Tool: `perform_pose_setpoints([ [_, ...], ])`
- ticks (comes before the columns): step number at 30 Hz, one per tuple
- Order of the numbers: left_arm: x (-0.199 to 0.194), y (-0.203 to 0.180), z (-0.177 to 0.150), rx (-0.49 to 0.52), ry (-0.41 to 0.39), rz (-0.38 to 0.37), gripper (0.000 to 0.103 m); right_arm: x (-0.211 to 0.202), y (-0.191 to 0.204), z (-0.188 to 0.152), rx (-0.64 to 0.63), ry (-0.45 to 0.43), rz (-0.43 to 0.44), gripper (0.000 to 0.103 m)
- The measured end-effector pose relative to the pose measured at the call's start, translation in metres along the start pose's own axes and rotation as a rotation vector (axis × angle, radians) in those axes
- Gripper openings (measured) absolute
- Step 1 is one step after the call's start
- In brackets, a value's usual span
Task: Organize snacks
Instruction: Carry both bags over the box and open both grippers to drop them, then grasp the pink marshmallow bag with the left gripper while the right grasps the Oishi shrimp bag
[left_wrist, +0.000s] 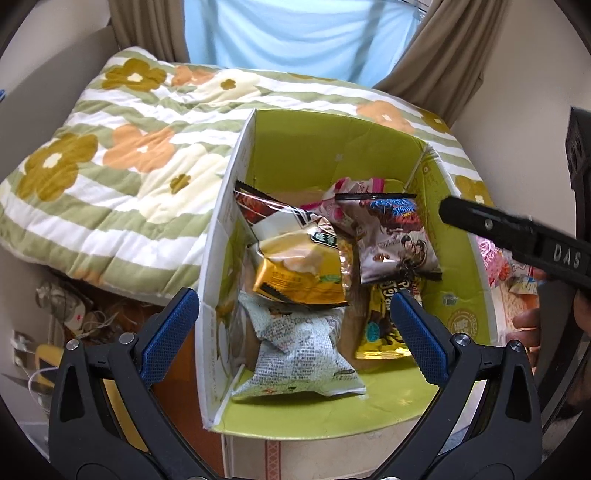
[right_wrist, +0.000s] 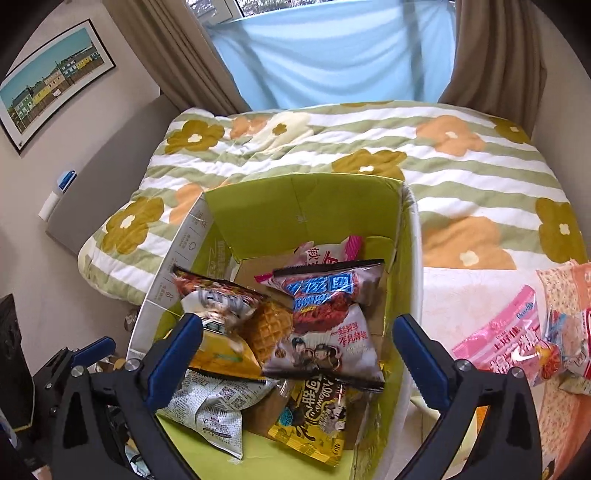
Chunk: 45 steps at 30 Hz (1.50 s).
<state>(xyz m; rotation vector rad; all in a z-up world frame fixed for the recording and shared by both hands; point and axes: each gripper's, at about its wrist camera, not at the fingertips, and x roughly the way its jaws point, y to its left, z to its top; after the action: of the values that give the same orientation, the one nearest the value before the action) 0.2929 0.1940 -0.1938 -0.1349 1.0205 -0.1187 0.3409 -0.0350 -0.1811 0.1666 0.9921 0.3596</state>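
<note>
An open green-lined cardboard box (left_wrist: 332, 147) (right_wrist: 303, 206) holds several snack bags: a gold bag (left_wrist: 303, 273) (right_wrist: 225, 354), a white printed bag (left_wrist: 303, 350) (right_wrist: 210, 410), a grey and blue bag (left_wrist: 395, 240) (right_wrist: 325, 321), a yellow bag (left_wrist: 380, 328) (right_wrist: 314, 424) and a pink one (left_wrist: 351, 192) (right_wrist: 325, 254). My left gripper (left_wrist: 295, 328) is open and empty above the box's near left side. My right gripper (right_wrist: 299, 350) is open and empty above the bags; one of its black fingers (left_wrist: 517, 236) shows in the left wrist view.
The box stands against a bed with a flowered quilt (left_wrist: 129, 166) (right_wrist: 443, 166). More pink snack bags (right_wrist: 517, 332) (left_wrist: 495, 258) lie on a peach cloth (right_wrist: 461, 295) right of the box. Cables and clutter (left_wrist: 74, 317) are on the floor at left.
</note>
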Motion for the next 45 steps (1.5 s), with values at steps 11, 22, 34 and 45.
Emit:
perform_pose_setpoints([
  [11,-0.012,-0.004,-0.005,-0.005,-0.021,-0.09,0.103,-0.025,0.013,-0.018,-0.065,-0.029,-0.007,0.102],
  [22,-0.024,-0.055,0.0,0.089,-0.051,-0.142,0.103,-0.076,-0.008,-0.03,-0.015,-0.08,-0.029,0.102],
  [34,-0.016,-0.187,0.004,0.183,-0.042,-0.187,0.103,-0.143,-0.115,-0.037,0.042,-0.131,-0.099,0.102],
  [45,0.046,-0.297,0.001,0.115,0.057,-0.168,0.103,-0.168,-0.244,-0.054,0.025,-0.086,-0.149,0.102],
])
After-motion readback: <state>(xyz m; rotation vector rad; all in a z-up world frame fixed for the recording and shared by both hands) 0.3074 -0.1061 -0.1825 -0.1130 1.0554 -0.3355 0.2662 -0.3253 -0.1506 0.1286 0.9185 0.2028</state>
